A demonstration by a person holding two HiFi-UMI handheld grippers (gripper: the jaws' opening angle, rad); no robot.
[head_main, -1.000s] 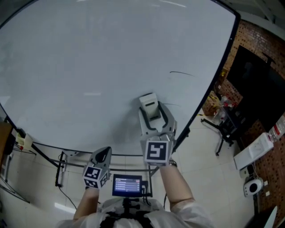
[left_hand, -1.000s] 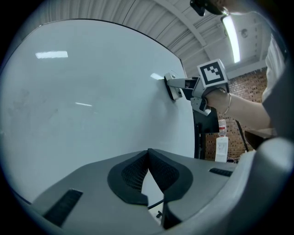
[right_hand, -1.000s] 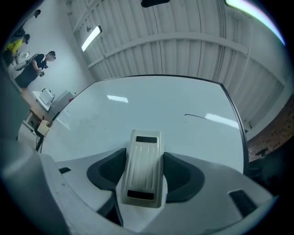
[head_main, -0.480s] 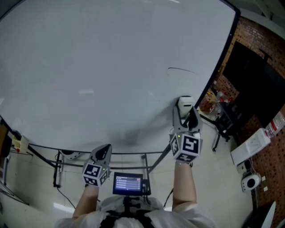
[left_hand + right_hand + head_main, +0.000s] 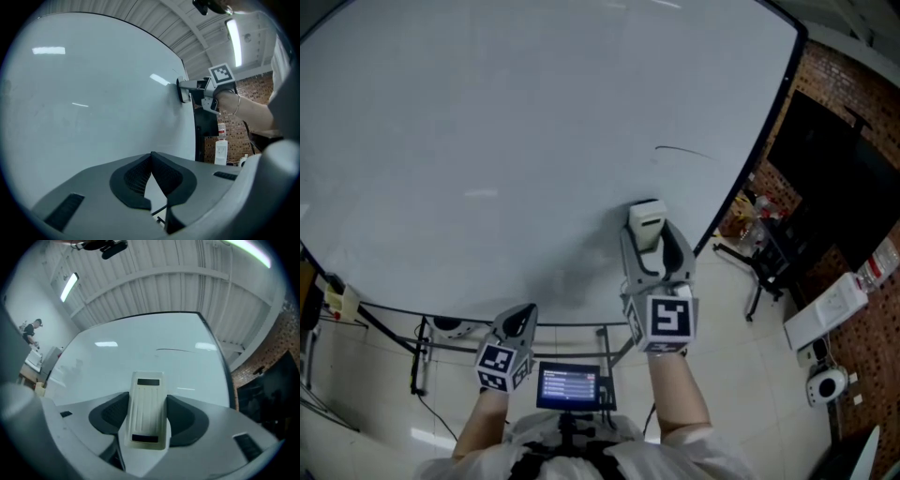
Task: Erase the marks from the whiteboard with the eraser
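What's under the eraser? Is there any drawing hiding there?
Under the eraser is the whiteboard; the right gripper holds it flat against the board. Whether any marks lie beneath it cannot be seen, as the eraser covers that spot. One thin dark line shows farther up.

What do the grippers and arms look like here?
The left gripper and right gripper are grey plastic with black ribbed pads; each carries a white cube with black square markers. Forearms are bare below white sleeves; a thin bracelet circles the right wrist.
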